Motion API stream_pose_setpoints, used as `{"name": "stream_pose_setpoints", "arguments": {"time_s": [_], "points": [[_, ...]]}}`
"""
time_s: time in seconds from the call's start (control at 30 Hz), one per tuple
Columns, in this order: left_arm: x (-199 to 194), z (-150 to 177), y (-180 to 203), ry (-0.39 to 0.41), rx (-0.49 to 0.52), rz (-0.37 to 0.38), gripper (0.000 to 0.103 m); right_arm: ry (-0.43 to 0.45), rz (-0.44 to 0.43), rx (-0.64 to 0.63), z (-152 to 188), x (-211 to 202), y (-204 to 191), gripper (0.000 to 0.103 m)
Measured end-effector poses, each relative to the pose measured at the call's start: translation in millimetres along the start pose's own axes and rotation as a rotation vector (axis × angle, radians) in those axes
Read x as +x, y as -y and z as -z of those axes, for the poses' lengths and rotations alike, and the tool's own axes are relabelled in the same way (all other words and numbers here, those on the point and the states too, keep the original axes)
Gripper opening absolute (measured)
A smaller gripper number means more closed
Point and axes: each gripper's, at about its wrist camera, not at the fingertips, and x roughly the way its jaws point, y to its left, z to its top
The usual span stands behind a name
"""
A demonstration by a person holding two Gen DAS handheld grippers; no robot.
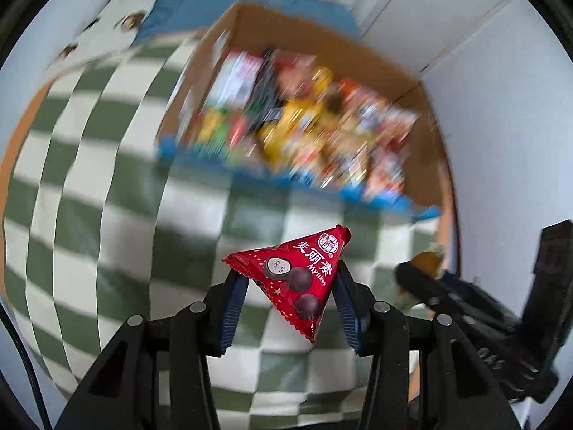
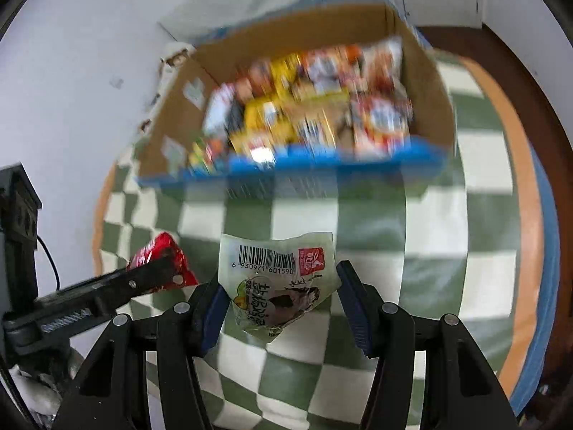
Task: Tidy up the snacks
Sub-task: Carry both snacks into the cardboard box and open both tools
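My left gripper (image 1: 288,283) is shut on a red triangular chocolate-ball packet (image 1: 297,276), lifted above the green-and-white checked cloth (image 1: 107,215). My right gripper (image 2: 279,294) is shut on a pale green snack packet (image 2: 275,283) with a barcode, also held up over the cloth. In the right wrist view the left gripper (image 2: 157,272) with its red packet (image 2: 157,251) shows at the left. In the left wrist view the right gripper (image 1: 422,276) appears at the right with a bit of its packet. A cardboard box (image 1: 412,122) full of mixed snacks (image 1: 304,118) lies ahead, blurred.
The box (image 2: 429,82) has a blue front edge (image 2: 286,165) and sits on the checked cloth (image 2: 412,251). A white wall (image 1: 501,89) stands behind. A patterned white pillow (image 1: 118,21) and blue bedding (image 1: 200,3) lie at the back left. An orange mat edge (image 2: 515,165) shows at right.
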Motion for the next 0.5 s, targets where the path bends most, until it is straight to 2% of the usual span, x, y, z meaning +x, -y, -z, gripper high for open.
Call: {"name": "stream_pose_setpoints", "arguments": {"time_s": [0.03, 0.07, 0.13, 0.23, 0.33, 0.43, 0.5], "points": [[-4.5, -17.3, -9.8, 0.013, 0.010, -0.003, 0.045, 0.020, -0.009, 0.000, -11.8, -7.2, -1.2, 0.060], [-6.6, -33.2, -3.8, 0.031, 0.026, -0.020, 0.045, 0.031, -0.009, -0.003, -25.3, -9.9, -3.8, 0.060], [2.2, -46.8, 2.1, 0.039, 0.034, -0.046, 0.045, 0.053, 0.000, -0.005, -45.7, -11.5, -7.0, 0.060], [16.1, -74.6, -0.1, 0.002, 0.023, -0.063, 0.045, 0.064, 0.045, -0.015, -76.4, -5.4, -7.2, 0.060], [45.3, -93.5, -9.0, -0.061, 0.018, -0.102, 0.045, 0.039, 0.091, -0.016, -104.8, 10.2, -1.8, 0.061], [71.4, -98.2, -17.6, -0.108, 0.014, -0.150, 0.045, -0.008, 0.121, -0.001, -120.6, 32.7, 6.3, 0.061], [92.2, -100.8, -21.8, -0.137, 0.020, -0.191, 0.045, -0.046, 0.138, 0.007, -125.6, 49.6, 11.4, 0.066]]}}
